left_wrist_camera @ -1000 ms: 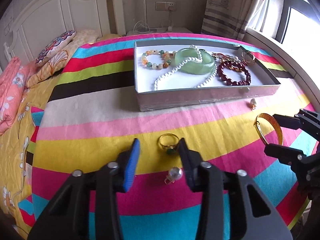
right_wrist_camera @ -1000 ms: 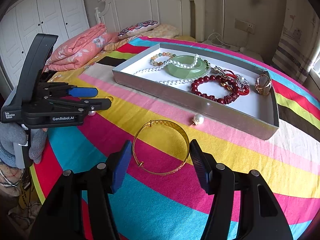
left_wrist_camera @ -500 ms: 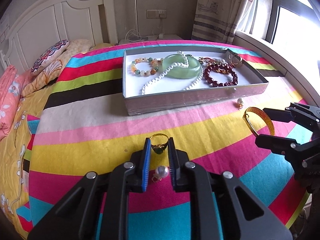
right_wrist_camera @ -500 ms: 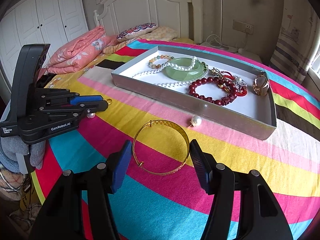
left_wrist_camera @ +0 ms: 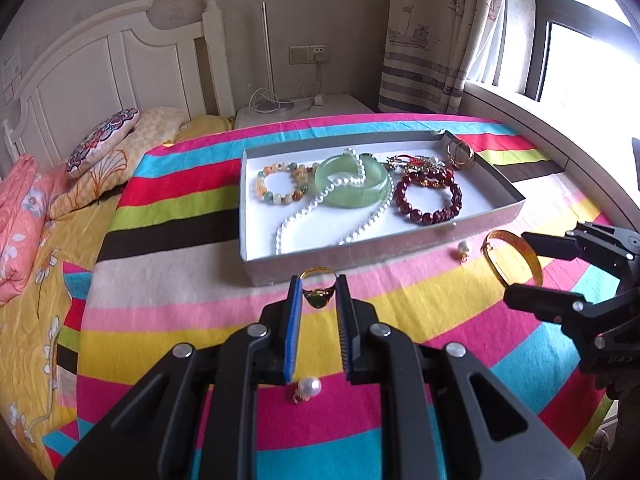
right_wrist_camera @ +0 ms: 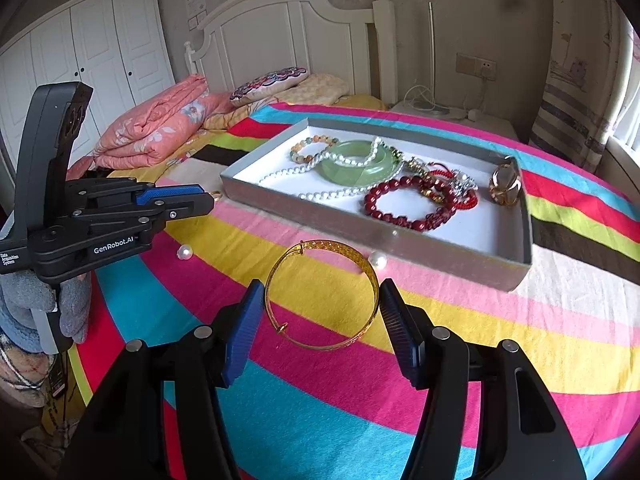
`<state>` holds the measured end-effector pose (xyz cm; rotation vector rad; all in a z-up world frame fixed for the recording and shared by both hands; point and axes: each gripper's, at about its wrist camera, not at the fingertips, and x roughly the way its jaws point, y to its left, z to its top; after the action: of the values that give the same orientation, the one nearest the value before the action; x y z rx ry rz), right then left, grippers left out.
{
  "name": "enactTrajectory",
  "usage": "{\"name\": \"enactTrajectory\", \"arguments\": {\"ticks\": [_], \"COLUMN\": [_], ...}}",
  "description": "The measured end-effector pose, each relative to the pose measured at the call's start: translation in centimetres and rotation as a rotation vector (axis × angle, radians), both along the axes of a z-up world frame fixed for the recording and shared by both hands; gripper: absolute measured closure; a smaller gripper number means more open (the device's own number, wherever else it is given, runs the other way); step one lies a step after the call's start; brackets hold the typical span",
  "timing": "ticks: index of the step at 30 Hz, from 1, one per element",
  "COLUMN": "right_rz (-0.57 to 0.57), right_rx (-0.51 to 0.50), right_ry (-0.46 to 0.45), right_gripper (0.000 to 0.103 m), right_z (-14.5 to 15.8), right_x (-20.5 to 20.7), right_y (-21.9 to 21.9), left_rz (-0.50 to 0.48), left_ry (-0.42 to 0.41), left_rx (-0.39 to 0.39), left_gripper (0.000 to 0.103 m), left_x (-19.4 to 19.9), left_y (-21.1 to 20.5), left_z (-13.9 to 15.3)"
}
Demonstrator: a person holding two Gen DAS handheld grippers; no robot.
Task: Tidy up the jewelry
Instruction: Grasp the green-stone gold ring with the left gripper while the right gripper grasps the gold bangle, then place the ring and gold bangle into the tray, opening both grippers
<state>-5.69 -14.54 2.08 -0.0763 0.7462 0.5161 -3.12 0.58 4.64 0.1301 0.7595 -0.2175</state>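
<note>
My left gripper [left_wrist_camera: 318, 286] is shut on a gold ring with a green stone [left_wrist_camera: 317, 293] and holds it above the striped cloth, just in front of the grey jewelry tray [left_wrist_camera: 360, 254]. A pearl earring [left_wrist_camera: 309, 388] lies on the cloth below the left fingers. My right gripper [right_wrist_camera: 322, 300] is open around a gold bangle [right_wrist_camera: 322, 294] that lies on the cloth. A second pearl earring [right_wrist_camera: 378, 260] lies by the tray's front wall. The tray [right_wrist_camera: 516, 216] holds a green jade bangle [right_wrist_camera: 356, 164], a pearl necklace, bead bracelets and a gold ring.
The round table wears a striped cloth [left_wrist_camera: 180, 292]. A bed with pillows [left_wrist_camera: 100, 140] and a folded pink quilt [right_wrist_camera: 156, 128] stands behind it on the left. A curtain and window [left_wrist_camera: 560, 60] are on the right. The left gripper body [right_wrist_camera: 100, 216] shows in the right wrist view.
My left gripper closed on the gold ring and lifted it off the cloth toward the tray. The pearl earring stayed on the cloth. The right gripper stayed open around the bangle.
</note>
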Motion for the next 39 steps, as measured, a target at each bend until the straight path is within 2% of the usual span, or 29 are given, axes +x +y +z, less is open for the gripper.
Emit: {"name": "enactTrajectory", "arguments": {"ticks": [7,13,24,33,39], "right_rz": [-0.040,-0.067,-0.098,-0.123,-0.142], "right_rx": [0.005,0.002,-0.025,-0.055,-0.070], "right_ry": [-0.044,-0.044,-0.020,0.038,0.043], "right_gripper": [0.045,0.045,0.045,0.045,0.045], "right_z": [1.8,2.1,1.9,0.1,-0.1], "right_x": [1.5,4.3,9.5,13.4,15.2], "right_y": [-1.6,-2.6,-2.5,-2.8,-2.6], "left_rz": [-0.013,-0.007,0.037,0.039,0.044], "left_ry": [-0.031,-0.041,0.024,0.061,0.073], "left_rx": [0.022,0.046,0.036,0.046,0.038], "left_gripper": [0.087,0.087,0.087,0.087,0.087], "left_x": [1.9,4.5,9.2,10.6,11.1], "left_y": [-1.8,-3.1,-3.0,-2.9,-2.6], "left_z": [1.2,1.5,-0.9,-2.7,-3.0]}}
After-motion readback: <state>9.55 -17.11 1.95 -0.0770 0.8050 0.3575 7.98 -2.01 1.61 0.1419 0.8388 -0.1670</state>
